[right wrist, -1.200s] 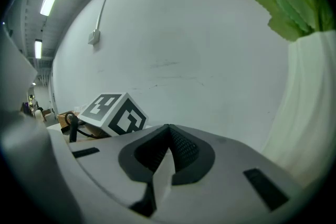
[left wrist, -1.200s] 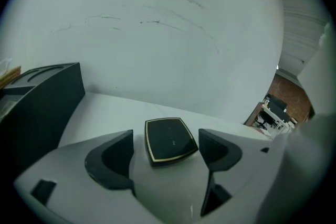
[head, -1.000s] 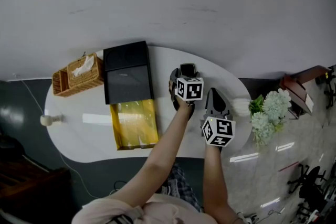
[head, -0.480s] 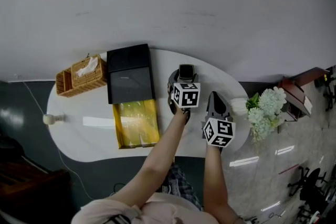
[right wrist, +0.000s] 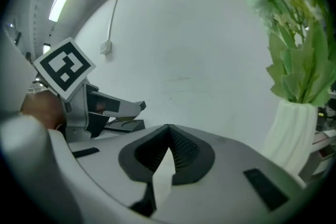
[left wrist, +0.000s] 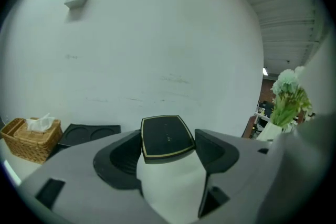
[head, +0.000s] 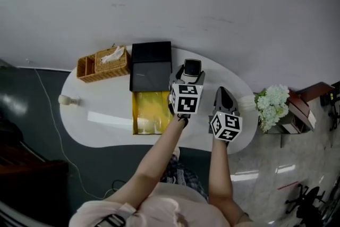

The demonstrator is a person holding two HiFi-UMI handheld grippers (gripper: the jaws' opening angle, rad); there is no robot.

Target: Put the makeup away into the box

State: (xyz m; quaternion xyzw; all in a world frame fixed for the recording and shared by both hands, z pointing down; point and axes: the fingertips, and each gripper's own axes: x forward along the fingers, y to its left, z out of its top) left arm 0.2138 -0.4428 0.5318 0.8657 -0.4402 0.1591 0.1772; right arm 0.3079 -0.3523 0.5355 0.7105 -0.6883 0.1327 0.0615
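Observation:
My left gripper [head: 189, 76] is shut on a makeup jar [head: 191, 67] with a white body and a black, gold-edged cap, and holds it above the white table [head: 101, 119]. The left gripper view shows the jar [left wrist: 164, 136] wedged between both pads of that gripper [left wrist: 168, 153]. Left of the jar lies the open box [head: 151, 81], with a black lid and tray and a yellow-lined part [head: 150, 111] nearer me. To the right, my right gripper [head: 222, 95] hovers shut and empty; its jaws [right wrist: 169, 129] meet at the tips.
A wicker basket [head: 103, 64] with tissues stands at the table's back left. A small pale object [head: 66, 99] lies at the left end. A white vase of pale flowers [head: 272, 106] stands at the right edge, close to my right gripper.
My left gripper has risen with the jar held in it. The right gripper has lifted slightly. The head view has shifted, so the table now sits further right.

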